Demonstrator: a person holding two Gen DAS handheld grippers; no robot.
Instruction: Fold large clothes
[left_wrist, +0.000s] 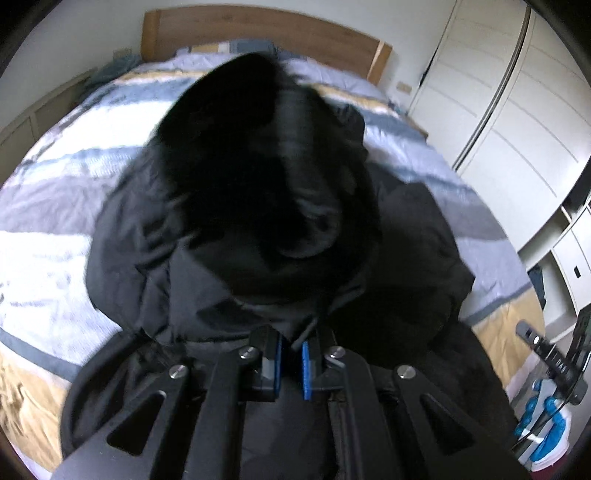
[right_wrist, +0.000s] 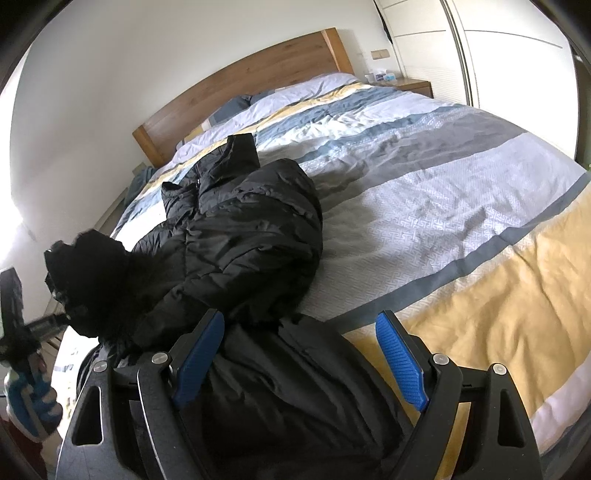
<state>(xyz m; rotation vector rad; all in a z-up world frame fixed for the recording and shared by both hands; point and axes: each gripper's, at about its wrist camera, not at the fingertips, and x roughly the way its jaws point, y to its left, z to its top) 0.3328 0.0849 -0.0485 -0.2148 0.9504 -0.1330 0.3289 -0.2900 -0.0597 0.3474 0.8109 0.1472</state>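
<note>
**Puffy black coat, hood in the pinch**

We've got the coat (right_wrist: 236, 236) sprawled across the near left part of the bed (right_wrist: 461, 206), its bulk bunched in a heap and one sleeve (right_wrist: 240, 151) running off toward the headboard (right_wrist: 258, 77). The near edge of it spills right under our right gripper (right_wrist: 299, 362).

Our left gripper (left_wrist: 291, 354) has its blue pads nearly together, and a thin seam of dark cloth sits between them. That looks like the base of the hood (left_wrist: 255, 166), which hangs lifted and blurred in front of the left camera. The right gripper's jaws stand wide apart, hovering over the near hem, with fabric lying below them but the pads pressing on nothing.

How will it handle? We judge it soft and lofty, a quilted shell full of padding: light for its size, but springy, so folds will want to puff back open. The shell has a slight sheen, so we expect it to slide in the pads. Seams, hem and collar look like the surest places to grip, since a pinch on a fat padded panel may slip out.

As for looks: black all over, stitched in puffy panels, creased and rumpled, with a fuzzy darker trim on the hood.
</note>
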